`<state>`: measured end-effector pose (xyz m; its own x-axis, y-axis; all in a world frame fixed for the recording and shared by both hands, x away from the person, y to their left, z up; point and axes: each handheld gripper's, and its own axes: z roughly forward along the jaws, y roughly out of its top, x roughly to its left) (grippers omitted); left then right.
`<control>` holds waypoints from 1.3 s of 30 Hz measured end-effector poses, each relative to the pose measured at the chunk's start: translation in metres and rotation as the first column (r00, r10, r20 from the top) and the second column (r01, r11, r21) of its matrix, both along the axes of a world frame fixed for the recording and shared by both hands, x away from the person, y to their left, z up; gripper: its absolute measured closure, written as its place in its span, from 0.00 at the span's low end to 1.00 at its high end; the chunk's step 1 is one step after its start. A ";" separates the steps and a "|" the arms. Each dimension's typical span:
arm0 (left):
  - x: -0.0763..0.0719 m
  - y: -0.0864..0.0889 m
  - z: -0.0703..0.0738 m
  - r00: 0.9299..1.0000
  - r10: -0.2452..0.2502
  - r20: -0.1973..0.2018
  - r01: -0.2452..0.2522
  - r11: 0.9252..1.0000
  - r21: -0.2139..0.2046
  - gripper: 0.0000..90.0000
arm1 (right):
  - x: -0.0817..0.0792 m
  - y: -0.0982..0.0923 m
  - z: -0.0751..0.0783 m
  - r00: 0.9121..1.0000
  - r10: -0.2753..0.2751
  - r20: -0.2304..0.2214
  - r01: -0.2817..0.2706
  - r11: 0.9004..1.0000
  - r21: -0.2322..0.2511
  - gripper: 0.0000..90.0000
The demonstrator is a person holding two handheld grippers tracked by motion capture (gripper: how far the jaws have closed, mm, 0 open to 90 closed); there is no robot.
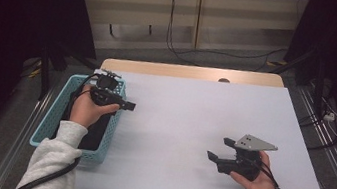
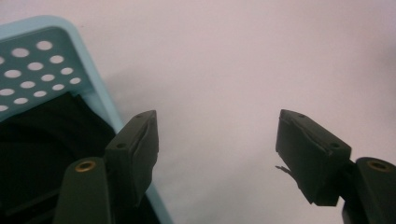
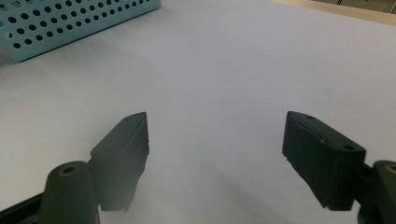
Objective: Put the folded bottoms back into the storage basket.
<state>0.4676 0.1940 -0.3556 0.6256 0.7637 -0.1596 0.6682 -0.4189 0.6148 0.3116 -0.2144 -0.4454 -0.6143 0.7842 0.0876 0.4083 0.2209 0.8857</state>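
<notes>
A light blue basket (image 1: 51, 122) with holes in its walls sits at the left edge of the white tabletop (image 1: 191, 128). Something dark lies inside the basket (image 2: 37, 140), but it is too dark to tell what it is. The left hand-held gripper (image 1: 129, 105) is just above the basket's right rim, pointing right, out over the bare tabletop. Its two black jaws stand wide apart with nothing between them. The right hand-held gripper (image 1: 219, 150) is well apart from it, near the right front of the tabletop, pointing left toward the basket. Its jaws are apart too, and they hold nothing. It looks like the dark thing is already put away in the basket, and the left hand is done letting go. So this step seems to be the end of putting away. Next, the left hand-held gripper should lift clear of the rim without bumping the basket, and both hands can rest over the tabletop.
</notes>
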 end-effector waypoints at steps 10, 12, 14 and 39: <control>-0.009 -0.016 -0.008 0.999 -0.048 -0.002 0.048 0.999 -0.016 0.32 | -0.003 -0.005 0.000 1.000 0.002 -0.011 -0.002 1.000 0.003 0.25; -0.011 -0.018 -0.010 0.999 -0.050 0.000 0.050 0.999 -0.018 0.31 | -0.004 -0.005 0.000 1.000 0.003 -0.011 -0.003 1.000 0.005 0.25; -0.013 -0.020 -0.012 0.998 -0.062 0.000 0.062 0.998 -0.021 0.31 | -0.005 -0.007 0.000 1.000 0.002 -0.009 -0.002 1.000 0.005 0.25; -0.046 -0.034 -0.037 0.991 -0.134 0.003 0.134 0.990 -0.041 0.28 | -0.013 -0.025 -0.004 0.999 -0.008 -0.040 0.008 1.000 0.001 0.25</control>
